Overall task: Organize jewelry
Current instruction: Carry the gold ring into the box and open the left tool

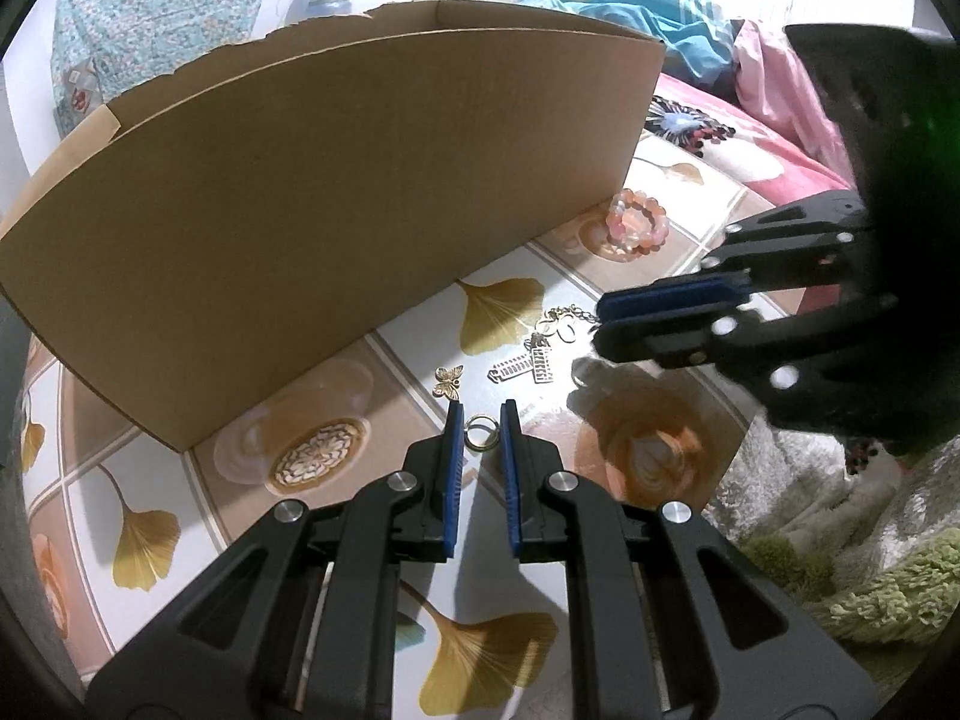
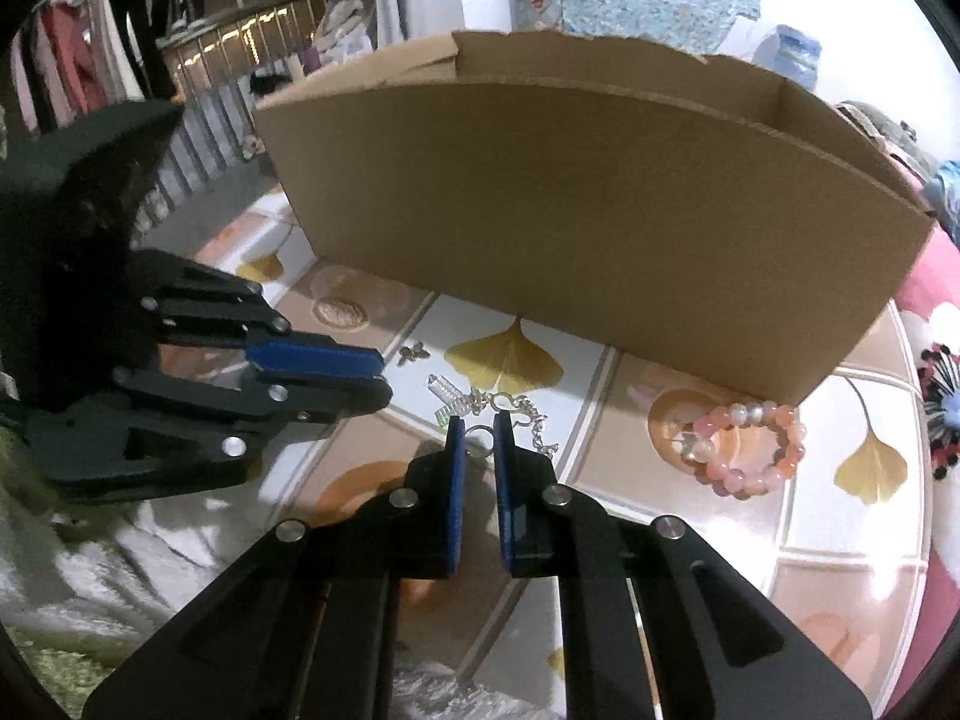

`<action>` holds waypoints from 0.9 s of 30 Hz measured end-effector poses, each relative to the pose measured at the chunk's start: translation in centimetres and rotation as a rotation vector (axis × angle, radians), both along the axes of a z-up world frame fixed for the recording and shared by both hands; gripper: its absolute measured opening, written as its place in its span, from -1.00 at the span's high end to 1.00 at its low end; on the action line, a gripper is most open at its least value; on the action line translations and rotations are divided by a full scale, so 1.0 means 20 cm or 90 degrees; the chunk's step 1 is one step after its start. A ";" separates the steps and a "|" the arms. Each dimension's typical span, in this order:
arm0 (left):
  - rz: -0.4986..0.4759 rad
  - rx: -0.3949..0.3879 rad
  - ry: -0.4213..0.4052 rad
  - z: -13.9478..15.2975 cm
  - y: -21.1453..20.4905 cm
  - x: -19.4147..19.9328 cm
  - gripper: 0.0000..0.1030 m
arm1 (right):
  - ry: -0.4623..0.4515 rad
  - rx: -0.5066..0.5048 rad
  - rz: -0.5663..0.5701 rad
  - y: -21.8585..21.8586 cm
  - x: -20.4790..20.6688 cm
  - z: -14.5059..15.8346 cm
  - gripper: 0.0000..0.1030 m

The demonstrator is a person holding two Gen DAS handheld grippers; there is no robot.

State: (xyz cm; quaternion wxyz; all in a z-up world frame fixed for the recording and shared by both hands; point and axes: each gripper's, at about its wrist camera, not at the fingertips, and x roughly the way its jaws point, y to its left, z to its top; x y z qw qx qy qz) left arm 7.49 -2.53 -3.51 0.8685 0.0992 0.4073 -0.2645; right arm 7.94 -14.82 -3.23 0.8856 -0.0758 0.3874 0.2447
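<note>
Jewelry — gold ring (image 1: 480, 433) pinched in left fingers (image 1: 454, 438), silver ring (image 2: 478, 439) in right fingers (image 2: 503, 450).

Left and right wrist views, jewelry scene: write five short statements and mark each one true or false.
1. The bead bracelet lies inside the cardboard box. False: it lies on the tablecloth, outside the box near its corner.
2. A small gold ring sits between the fingers of the left gripper. True.
3. The butterfly charm lies on the tablecloth just past the left gripper's tip. True.
4. The right gripper is at the bead bracelet. False: its tips are at the silver chain, and the bracelet lies apart.
5. The cardboard box is closed with a lid. False: its top is open.
</note>
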 end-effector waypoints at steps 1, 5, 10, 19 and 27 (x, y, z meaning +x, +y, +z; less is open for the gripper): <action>0.001 -0.001 -0.001 0.00 0.00 0.00 0.79 | -0.003 0.005 -0.004 -0.01 -0.01 0.01 0.81; -0.001 -0.014 -0.016 0.04 0.02 -0.03 0.79 | -0.020 0.030 -0.016 -0.06 -0.05 0.08 0.81; 0.000 -0.035 -0.049 0.17 0.04 -0.08 0.79 | -0.058 0.076 -0.020 -0.12 -0.10 0.21 0.81; -0.003 -0.097 -0.157 0.61 0.08 -0.06 0.78 | -0.159 0.159 0.010 -0.16 0.01 0.57 0.81; 0.025 -0.076 -0.041 0.61 -0.02 0.42 0.78 | -0.022 0.147 -0.028 -0.20 0.50 0.56 0.81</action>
